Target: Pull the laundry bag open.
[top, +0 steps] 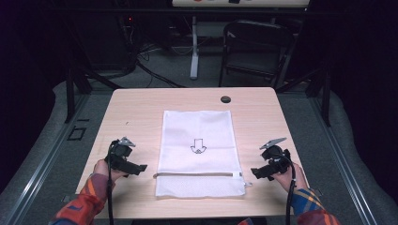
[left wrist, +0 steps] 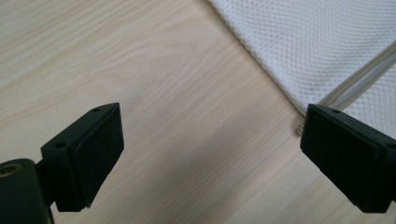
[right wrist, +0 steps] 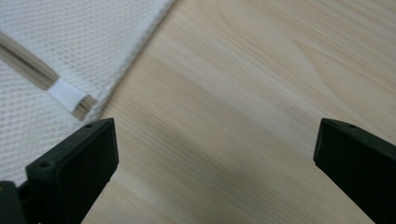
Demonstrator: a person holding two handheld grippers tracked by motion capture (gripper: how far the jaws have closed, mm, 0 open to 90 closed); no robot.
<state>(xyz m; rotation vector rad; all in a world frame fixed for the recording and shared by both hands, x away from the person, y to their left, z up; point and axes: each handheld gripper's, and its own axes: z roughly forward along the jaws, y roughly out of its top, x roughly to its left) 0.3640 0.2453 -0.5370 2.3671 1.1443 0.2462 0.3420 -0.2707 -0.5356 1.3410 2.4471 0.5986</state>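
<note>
White mesh bag point(top: 199, 152), just one, lies flat mid-desk point(top: 131, 110), bearing one arrow mark and one zipper point(top: 197, 174) near its front edge. Two grippers flank it, left gripper point(top: 141, 168) and right gripper point(top: 256, 172), both spread wide, holding nothing. One dark disc point(top: 225, 99), perhaps a grommet, sits behind.

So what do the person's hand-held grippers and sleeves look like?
Both hand-held grippers, left and right, are black with two blocky, flat-padded jaws. Each carries a grey three-cornered plate on top and trails a black cable. The sleeves are striped orange, red and blue.
</note>
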